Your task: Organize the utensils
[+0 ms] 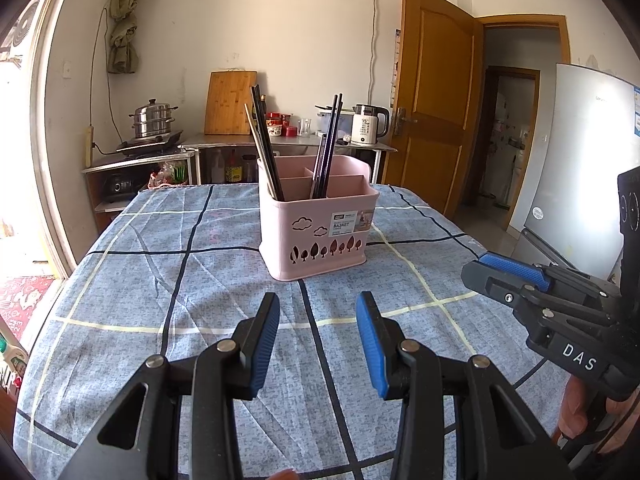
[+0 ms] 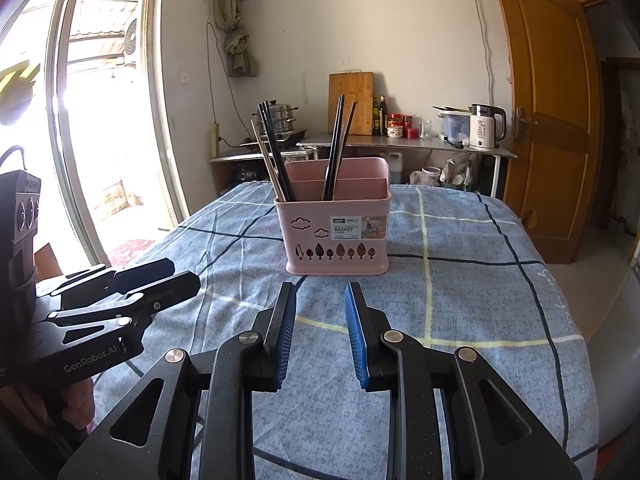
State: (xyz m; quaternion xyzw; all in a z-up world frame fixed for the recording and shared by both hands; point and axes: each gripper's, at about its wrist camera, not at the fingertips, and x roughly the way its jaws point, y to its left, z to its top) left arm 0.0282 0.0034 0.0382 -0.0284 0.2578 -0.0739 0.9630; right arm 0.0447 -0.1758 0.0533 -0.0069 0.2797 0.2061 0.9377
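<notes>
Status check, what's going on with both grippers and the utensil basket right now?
Left gripper and right gripper open, empty, short of the pink basket. Chopsticks already standing inside. Cloth-covered table clear between.

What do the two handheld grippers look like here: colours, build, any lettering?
Both are black plastic with silver pivot pins and triangular cut-outs in the linkage arms. The left gripper and right gripper have fingers faced with ribbed blue pads. White lettering shows on the bodies: "DAS" on the right one, "GenRobot.AI" on the left.

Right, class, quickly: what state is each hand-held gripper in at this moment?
Left hand-held gripper: open, holding nothing, above the checked tablecloth.
Right hand-held gripper: open, holding nothing.
</notes>
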